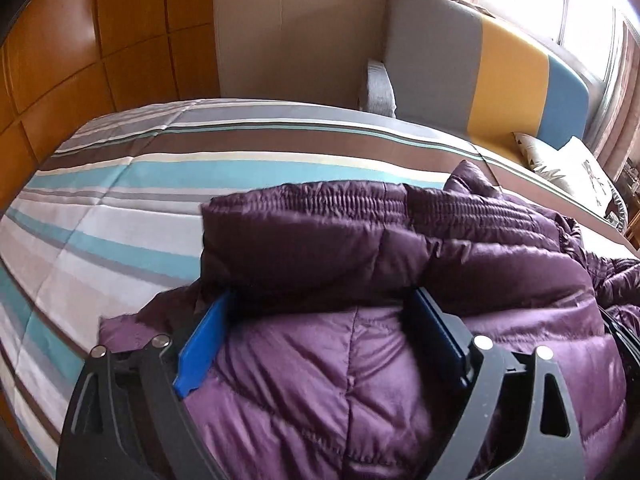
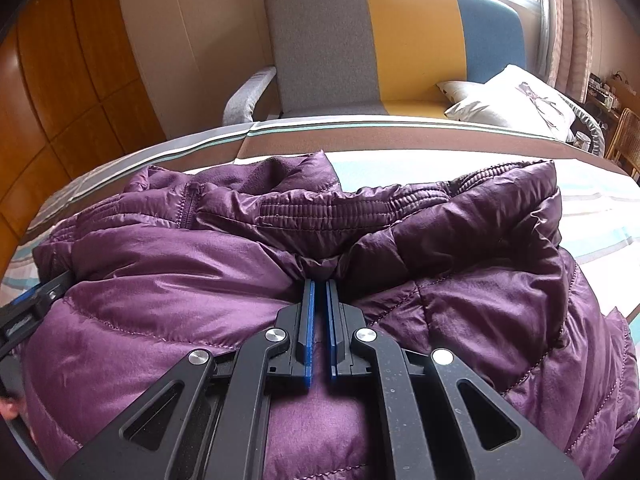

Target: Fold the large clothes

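A purple quilted down jacket (image 1: 360, 264) lies bunched on the striped bed cover (image 1: 120, 208). My left gripper (image 1: 324, 300) is open, its blue pads wide apart, pushed under a folded-over layer of the jacket; the fingertips are hidden by the fabric. In the right wrist view the jacket (image 2: 280, 248) fills the foreground with its elastic hem folded toward me. My right gripper (image 2: 320, 286) is shut on a pinch of the jacket fabric at the fold. The left gripper shows at the left edge of the right wrist view (image 2: 36, 300).
A grey, yellow and blue sofa (image 2: 400, 40) stands behind the bed with white cushions (image 2: 512, 100) on it. A wooden panelled wall (image 1: 80, 60) is at the left. A bright window with curtains (image 2: 568, 20) is at the right.
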A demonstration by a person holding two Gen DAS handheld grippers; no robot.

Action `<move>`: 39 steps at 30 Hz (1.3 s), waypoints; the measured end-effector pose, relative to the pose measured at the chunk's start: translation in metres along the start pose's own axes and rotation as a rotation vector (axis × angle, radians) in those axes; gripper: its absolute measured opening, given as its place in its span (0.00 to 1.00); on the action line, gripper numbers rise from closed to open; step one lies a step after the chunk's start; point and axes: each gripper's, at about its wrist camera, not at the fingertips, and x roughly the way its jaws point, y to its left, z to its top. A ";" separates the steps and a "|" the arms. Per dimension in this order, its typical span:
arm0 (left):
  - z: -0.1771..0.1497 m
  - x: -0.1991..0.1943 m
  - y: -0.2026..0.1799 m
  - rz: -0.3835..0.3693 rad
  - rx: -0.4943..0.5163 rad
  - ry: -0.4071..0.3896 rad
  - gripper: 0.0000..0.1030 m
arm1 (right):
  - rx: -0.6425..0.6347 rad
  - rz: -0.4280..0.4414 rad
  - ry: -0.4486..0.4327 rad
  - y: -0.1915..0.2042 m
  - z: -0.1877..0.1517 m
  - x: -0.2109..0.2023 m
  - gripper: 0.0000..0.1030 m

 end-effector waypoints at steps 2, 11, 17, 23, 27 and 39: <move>-0.011 -0.018 0.000 0.007 0.002 -0.027 0.96 | 0.002 0.002 -0.002 0.001 0.000 0.000 0.05; -0.069 -0.069 0.048 -0.026 -0.094 -0.115 0.98 | 0.013 0.017 -0.007 -0.003 0.000 -0.003 0.05; -0.083 -0.083 0.079 -0.036 -0.206 -0.112 0.98 | 0.018 0.035 -0.023 -0.007 0.000 -0.023 0.05; -0.100 -0.079 0.089 -0.131 -0.278 -0.050 0.98 | -0.037 0.018 -0.064 0.000 -0.017 -0.062 0.05; -0.111 -0.083 0.079 -0.204 -0.274 -0.053 0.98 | -0.040 0.035 -0.099 0.001 -0.034 -0.093 0.05; -0.118 -0.092 0.075 -0.239 -0.292 -0.049 0.98 | -0.051 0.084 -0.088 0.017 -0.078 -0.124 0.05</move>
